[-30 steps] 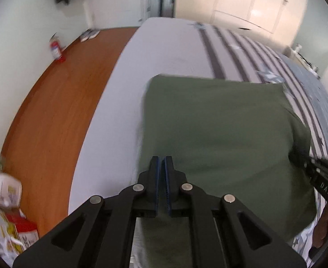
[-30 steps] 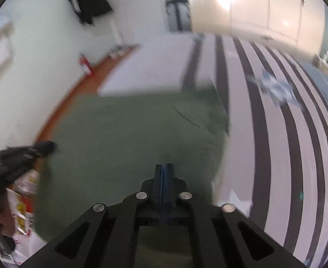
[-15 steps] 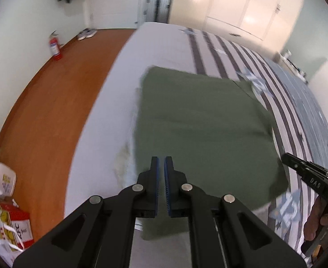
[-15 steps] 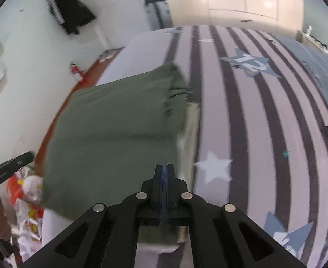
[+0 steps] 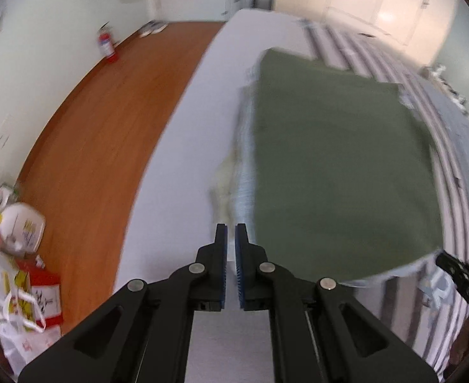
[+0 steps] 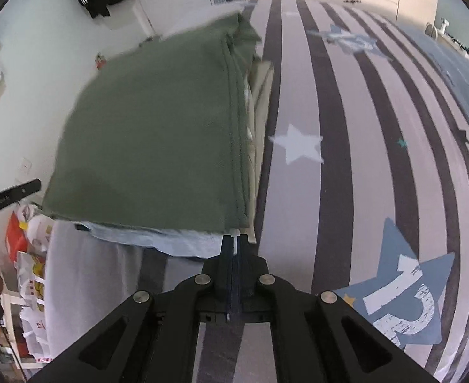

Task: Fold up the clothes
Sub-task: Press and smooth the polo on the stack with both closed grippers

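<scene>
A folded green garment [image 5: 336, 166] lies on top of a stack of folded clothes on the bed; the same green garment [image 6: 157, 127] fills the left of the right wrist view, with pale blue and cream layers under it. My left gripper [image 5: 231, 233] is shut with nothing between its pads, off the garment's near left edge. My right gripper [image 6: 234, 239] is shut and holds nothing, just in front of the stack's near right corner. The other gripper's tip shows at the edge of each view.
The bed has a grey-and-white striped cover with star prints [image 6: 346, 127]. Left of it runs a wooden floor [image 5: 100, 134] with a red fire extinguisher [image 5: 106, 44] by the wall. Bags and packages [image 5: 14, 255] sit on the floor near the bed's corner.
Both grippers have pulled back off the green garment toward the near side. It now lies flat on the stack, farther from each camera. Both stay shut.
</scene>
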Tool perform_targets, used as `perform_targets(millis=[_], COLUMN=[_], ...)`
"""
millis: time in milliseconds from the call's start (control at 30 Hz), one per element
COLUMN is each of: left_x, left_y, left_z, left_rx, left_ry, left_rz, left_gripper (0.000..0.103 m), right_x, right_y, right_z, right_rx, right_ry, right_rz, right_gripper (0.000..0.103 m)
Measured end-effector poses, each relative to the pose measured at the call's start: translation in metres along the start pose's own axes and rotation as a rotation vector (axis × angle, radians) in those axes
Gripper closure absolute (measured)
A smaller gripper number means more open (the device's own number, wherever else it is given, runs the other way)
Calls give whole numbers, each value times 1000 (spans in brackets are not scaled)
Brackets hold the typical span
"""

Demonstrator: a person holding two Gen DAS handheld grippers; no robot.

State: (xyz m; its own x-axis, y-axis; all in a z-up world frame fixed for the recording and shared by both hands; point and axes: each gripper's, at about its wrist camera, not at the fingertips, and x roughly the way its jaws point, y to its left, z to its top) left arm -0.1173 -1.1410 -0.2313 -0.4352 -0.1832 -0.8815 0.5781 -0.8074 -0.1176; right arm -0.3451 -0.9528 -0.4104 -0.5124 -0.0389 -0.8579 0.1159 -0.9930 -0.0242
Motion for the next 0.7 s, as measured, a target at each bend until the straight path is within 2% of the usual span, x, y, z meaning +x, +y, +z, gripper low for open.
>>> perform_targets(millis=[133, 233, 300, 367, 433, 533, 700], left_x=[-5, 18, 30, 34, 20, 2, 7], left_y=[-24, -24, -17, -7, -4, -11, -36], left_z=[2, 3, 1, 0, 8, 32, 78], left_rx=[40, 40, 28, 5, -5, 4, 37], left_ry=[-16, 27, 59, 81, 41, -25, -96], left_rz=[-51, -13, 26, 51, 50, 14, -31], left_gripper=[98, 98, 98, 98, 98, 98, 98], right_x=[-3, 18, 39, 38, 23, 2, 9], right_y=[14, 21, 17, 11, 11, 20, 45], right_z=[19, 26, 21, 17, 22, 45, 111], right_rx=[-23, -54, -62, -40, -41, -42, -77], right_ry=[-68, -28, 50, 58, 13, -76, -199], right_rz=[26, -18, -81, -100, -103, -75, -67], right_gripper=[101, 101, 101, 103, 103, 102, 102])
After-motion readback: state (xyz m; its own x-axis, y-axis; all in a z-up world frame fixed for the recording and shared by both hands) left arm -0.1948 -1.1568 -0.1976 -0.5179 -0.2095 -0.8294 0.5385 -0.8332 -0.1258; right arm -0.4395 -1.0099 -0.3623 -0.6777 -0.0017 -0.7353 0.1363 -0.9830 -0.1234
